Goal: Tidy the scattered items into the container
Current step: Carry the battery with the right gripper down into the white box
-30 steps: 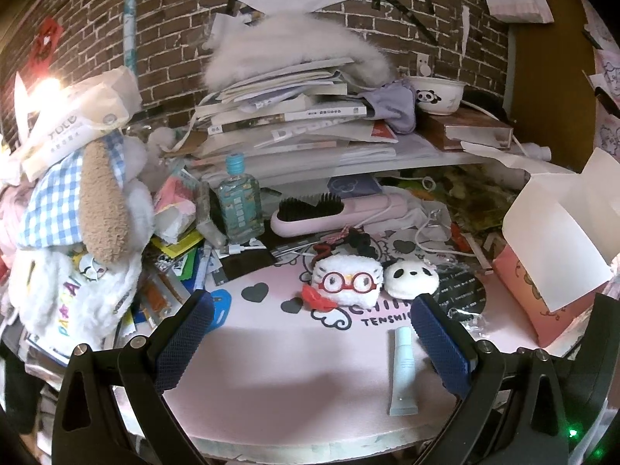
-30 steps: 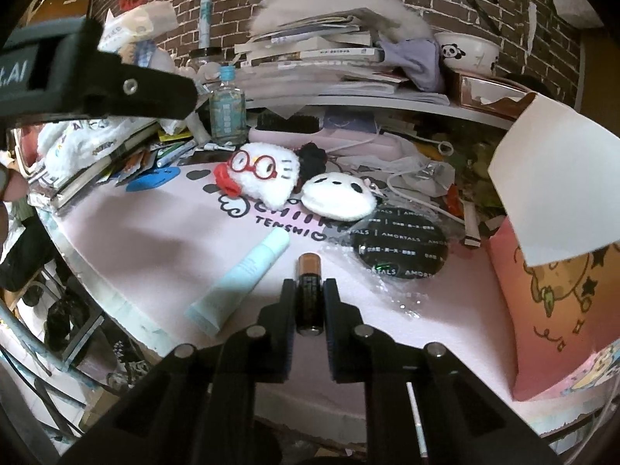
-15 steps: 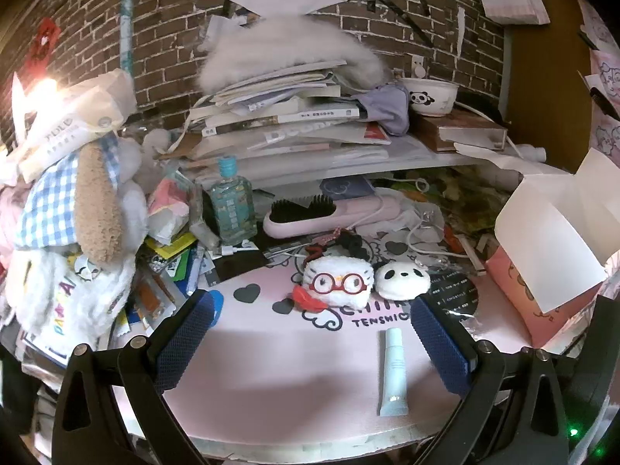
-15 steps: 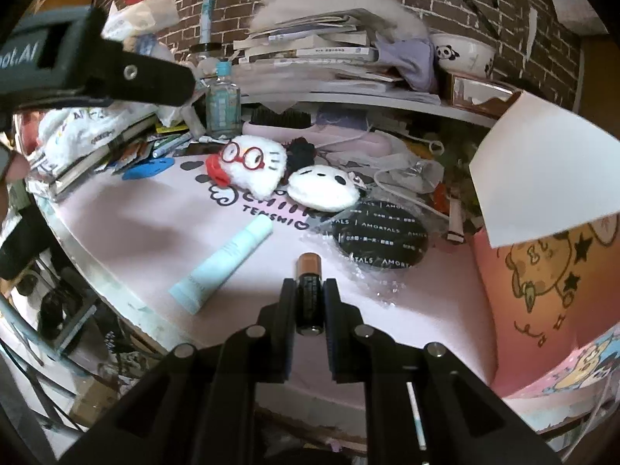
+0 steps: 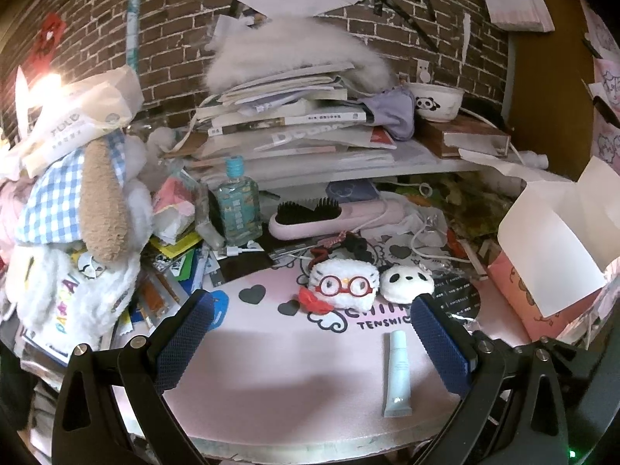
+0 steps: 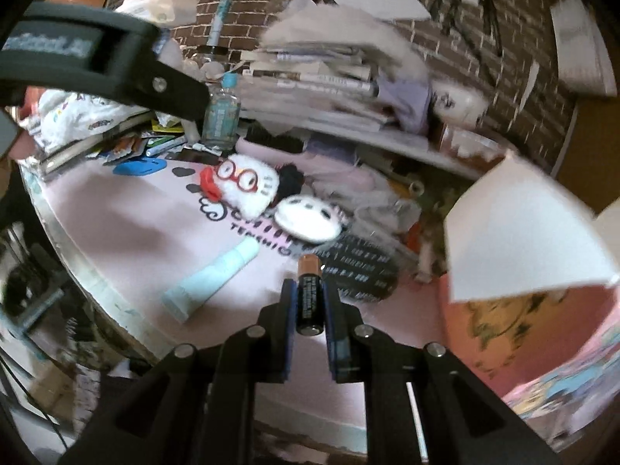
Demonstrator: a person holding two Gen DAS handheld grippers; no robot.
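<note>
So my right gripper (image 6: 309, 302) has its 2 fingers pinched on a battery (image 6: 309, 294), dead centre of the right wrist frame, copper end pointing away from me; it's small, hard and slick, probably heavy for its size, so I'd guess a grip across the middle of the barrel is the safest way to stop it squirting out. The pink box (image 6: 542, 329) with its white flap up fills the right side of that view; looks like where it goes, though I can't see inside. My left gripper (image 5: 310, 345) is spread wide with nothing in it, low in its frame; the pale blue tube (image 5: 398, 376) lies flat on the pink mat (image 5: 271, 379) just inside the right pad; soft and squeezy I reckon, so take it mid-body, gently.
</note>
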